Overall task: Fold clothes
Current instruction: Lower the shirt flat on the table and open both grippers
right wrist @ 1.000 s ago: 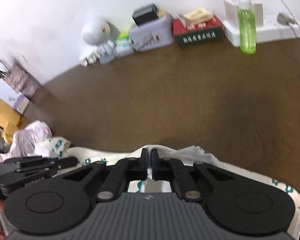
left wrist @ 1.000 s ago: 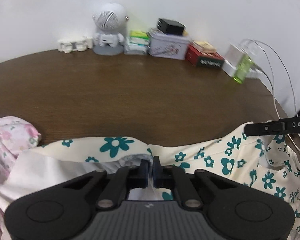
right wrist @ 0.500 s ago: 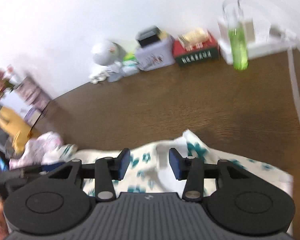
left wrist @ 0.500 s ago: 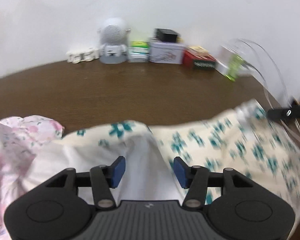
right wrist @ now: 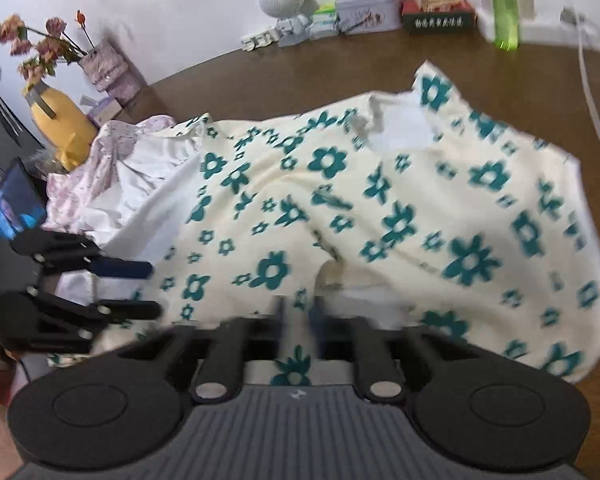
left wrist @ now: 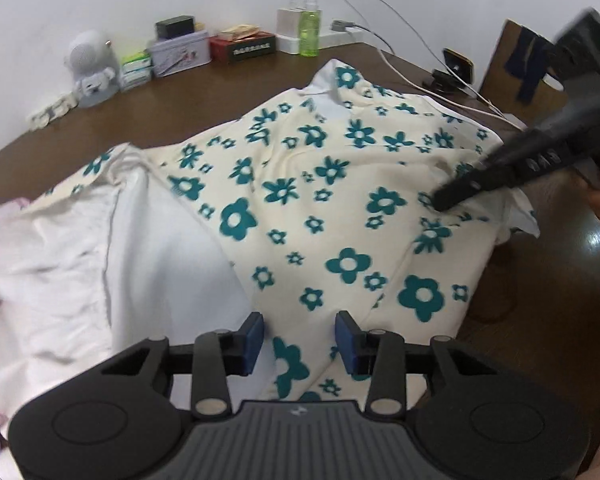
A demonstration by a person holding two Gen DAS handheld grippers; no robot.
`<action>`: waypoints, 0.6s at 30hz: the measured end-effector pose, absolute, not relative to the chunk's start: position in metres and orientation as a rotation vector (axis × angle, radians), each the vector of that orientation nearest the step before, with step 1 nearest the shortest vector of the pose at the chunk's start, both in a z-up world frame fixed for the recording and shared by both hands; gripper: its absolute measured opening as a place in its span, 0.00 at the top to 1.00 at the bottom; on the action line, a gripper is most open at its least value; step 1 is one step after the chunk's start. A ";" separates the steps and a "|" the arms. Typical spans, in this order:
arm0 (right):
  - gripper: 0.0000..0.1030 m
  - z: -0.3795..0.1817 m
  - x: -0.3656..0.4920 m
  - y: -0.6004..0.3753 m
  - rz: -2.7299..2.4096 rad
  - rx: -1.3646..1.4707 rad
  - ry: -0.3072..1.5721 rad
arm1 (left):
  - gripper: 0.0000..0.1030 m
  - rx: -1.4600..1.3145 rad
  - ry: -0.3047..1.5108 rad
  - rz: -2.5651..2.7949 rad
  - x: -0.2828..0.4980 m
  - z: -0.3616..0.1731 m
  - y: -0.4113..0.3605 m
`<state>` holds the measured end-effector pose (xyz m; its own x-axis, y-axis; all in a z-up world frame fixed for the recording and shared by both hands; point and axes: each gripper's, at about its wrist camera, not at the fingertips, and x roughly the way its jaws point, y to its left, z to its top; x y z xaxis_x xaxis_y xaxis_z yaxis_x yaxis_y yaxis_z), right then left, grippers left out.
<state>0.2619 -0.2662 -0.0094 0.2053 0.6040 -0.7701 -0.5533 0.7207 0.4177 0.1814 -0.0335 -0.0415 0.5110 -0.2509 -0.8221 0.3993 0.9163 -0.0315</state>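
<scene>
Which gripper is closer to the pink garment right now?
Left. The left gripper hovers open by the pink garment at the floral shirt's white end; the right gripper sits farther along.

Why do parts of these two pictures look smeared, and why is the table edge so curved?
Left wrist view: the right gripper is streaked by motion blur, the flowered garment is slightly soft, and a glare spot shines on the table. Right wrist view: the blur is heavier, smearing the garment's flowers and the gripper's own fingertips. Both views: the fisheye lens bends the table edge and darkens the corners.
</scene>
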 end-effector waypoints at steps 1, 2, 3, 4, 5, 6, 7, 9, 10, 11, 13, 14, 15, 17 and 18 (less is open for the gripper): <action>0.99 -0.010 0.258 -0.269 0.806 0.052 1.102 | 0.63 0.154 0.958 -0.385 0.181 -0.042 -0.030; 1.00 -0.010 0.254 -0.272 0.801 0.053 1.105 | 0.63 0.144 0.955 -0.381 0.181 -0.042 -0.028; 0.99 -0.010 0.250 -0.278 0.797 0.064 1.114 | 0.62 0.145 0.950 -0.381 0.180 -0.042 -0.027; 1.00 -0.010 0.246 -0.284 0.793 0.085 1.127 | 0.62 0.147 0.946 -0.381 0.179 -0.042 -0.026; 1.00 -0.009 0.241 -0.291 0.790 0.107 1.141 | 0.62 0.154 0.941 -0.380 0.179 -0.042 -0.025; 0.99 -0.009 0.237 -0.297 0.786 0.128 1.155 | 0.61 0.162 0.936 -0.379 0.178 -0.042 -0.026; 0.99 -0.009 0.232 -0.304 0.782 0.150 1.168 | 0.61 0.169 0.933 -0.377 0.177 -0.042 -0.027; 0.99 -0.010 0.221 -0.306 0.780 0.148 1.190 | 0.61 0.169 0.932 -0.374 0.177 -0.041 -0.026; 0.98 -0.008 0.219 -0.307 0.768 0.142 1.178 | 0.61 0.166 0.933 -0.373 0.178 -0.041 -0.026; 0.96 -0.004 0.221 -0.310 0.743 0.137 1.146 | 0.61 0.164 0.933 -0.372 0.178 -0.041 -0.026; 0.89 0.005 0.225 -0.315 0.695 0.128 1.082 | 0.61 0.163 0.934 -0.368 0.177 -0.041 -0.026; 0.86 0.009 0.227 -0.318 0.671 0.124 1.050 | 0.61 0.164 0.935 -0.366 0.176 -0.041 -0.026; 0.79 0.014 0.229 -0.320 0.646 0.119 1.017 | 0.61 0.165 0.935 -0.364 0.176 -0.041 -0.027; 0.76 0.022 0.232 -0.326 0.598 0.111 0.953 | 0.62 0.167 0.938 -0.361 0.173 -0.040 -0.026; 0.76 0.024 0.237 -0.327 0.569 0.081 0.932 | 0.62 0.167 0.939 -0.359 0.172 -0.040 -0.026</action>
<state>0.2366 -0.3270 0.0242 0.4610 0.4962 -0.7358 -0.4275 0.8507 0.3058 0.1721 -0.0264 -0.0396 0.5372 -0.2280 -0.8120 0.3721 0.9281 -0.0144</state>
